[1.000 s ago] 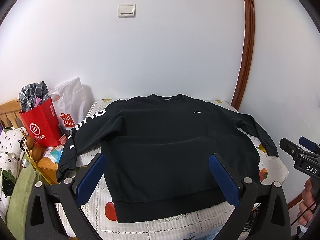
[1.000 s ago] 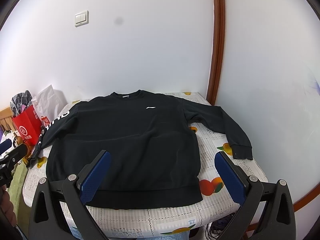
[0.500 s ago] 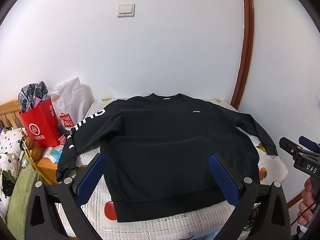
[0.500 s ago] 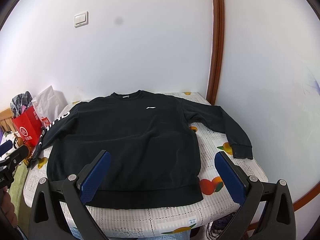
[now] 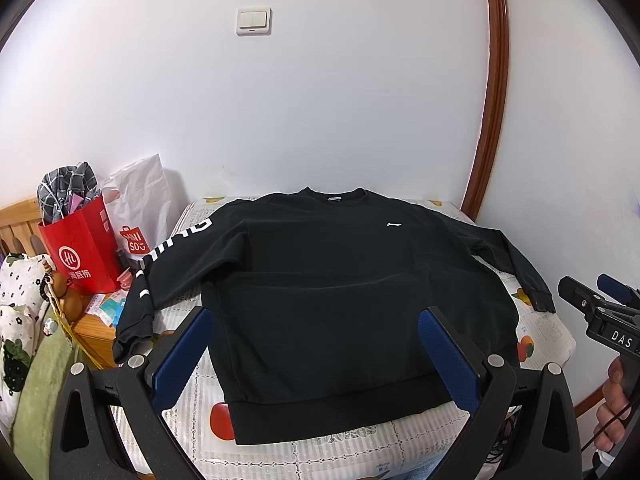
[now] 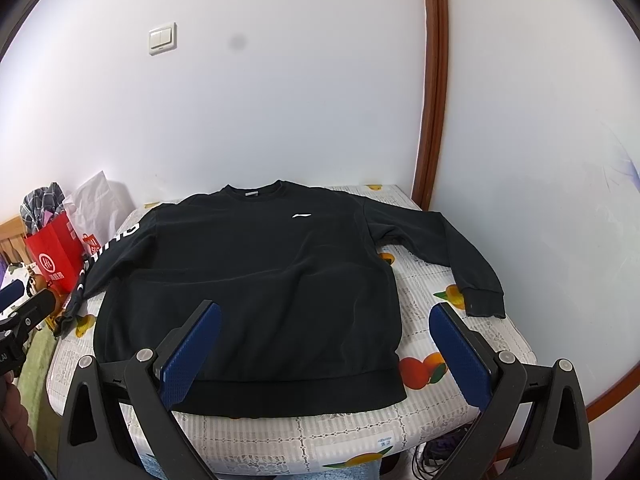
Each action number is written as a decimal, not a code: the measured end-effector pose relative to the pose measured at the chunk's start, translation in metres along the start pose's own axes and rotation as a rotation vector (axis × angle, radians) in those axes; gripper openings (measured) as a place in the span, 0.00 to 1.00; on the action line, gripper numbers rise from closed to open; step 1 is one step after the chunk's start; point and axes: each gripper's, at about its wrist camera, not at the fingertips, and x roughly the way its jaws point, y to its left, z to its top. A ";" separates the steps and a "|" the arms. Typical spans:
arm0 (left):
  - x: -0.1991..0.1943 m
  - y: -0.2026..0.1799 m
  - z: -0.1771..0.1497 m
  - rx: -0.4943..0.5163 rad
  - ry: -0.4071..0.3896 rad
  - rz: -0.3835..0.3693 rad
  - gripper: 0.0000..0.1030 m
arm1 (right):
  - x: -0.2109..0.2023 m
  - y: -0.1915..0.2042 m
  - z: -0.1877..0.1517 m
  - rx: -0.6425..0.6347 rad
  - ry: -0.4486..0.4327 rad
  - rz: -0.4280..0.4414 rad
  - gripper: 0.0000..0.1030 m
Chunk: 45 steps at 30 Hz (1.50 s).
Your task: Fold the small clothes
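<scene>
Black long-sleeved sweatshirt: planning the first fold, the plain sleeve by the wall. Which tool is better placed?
Right tool: open, it hangs nearer the plain sleeve of the black long-sleeved sweatshirt; the left tool sits toward the lettered sleeve.

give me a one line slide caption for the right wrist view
Open right gripper hovers over a black sweatshirt spread flat on a fruit-print table, sleeves out, nothing folded yet.

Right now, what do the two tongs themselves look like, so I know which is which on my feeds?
Both look alike: black frames with silver screws and flat blue textured pads. The left tongs fill the left wrist view; the right tongs fill the right. In the left view, the right tool's side carries white "DAS" lettering, with a thin black cable below it.
</scene>
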 end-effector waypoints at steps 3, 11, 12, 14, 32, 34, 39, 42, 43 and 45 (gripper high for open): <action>0.000 0.000 0.000 0.000 -0.001 0.000 1.00 | 0.000 0.000 0.000 0.001 0.000 0.000 0.99; 0.000 0.002 0.000 0.001 -0.001 -0.002 1.00 | -0.001 0.001 -0.002 -0.002 -0.002 -0.007 0.99; 0.000 0.002 0.000 0.000 -0.001 -0.001 1.00 | -0.001 0.001 -0.002 -0.002 -0.001 -0.008 0.99; -0.001 0.002 0.000 0.000 -0.001 -0.003 1.00 | -0.001 0.002 -0.003 -0.003 0.000 -0.008 0.99; 0.000 0.002 -0.002 -0.001 -0.002 -0.001 1.00 | -0.001 0.002 -0.005 -0.002 -0.002 -0.014 0.99; -0.001 0.002 -0.002 -0.001 -0.003 -0.001 1.00 | -0.001 0.002 -0.005 -0.003 -0.002 -0.014 0.99; 0.001 0.001 -0.002 -0.001 0.000 0.000 1.00 | -0.001 0.003 -0.004 -0.008 -0.006 -0.019 0.99; 0.007 0.005 0.002 -0.003 0.008 0.008 1.00 | 0.002 0.005 -0.001 -0.013 -0.006 -0.022 0.99; 0.010 0.006 0.003 -0.004 0.013 0.011 1.00 | 0.004 0.005 -0.001 -0.013 -0.005 -0.022 0.99; 0.018 0.010 0.005 -0.009 0.024 0.015 1.00 | 0.010 0.006 0.000 -0.013 0.001 -0.022 0.99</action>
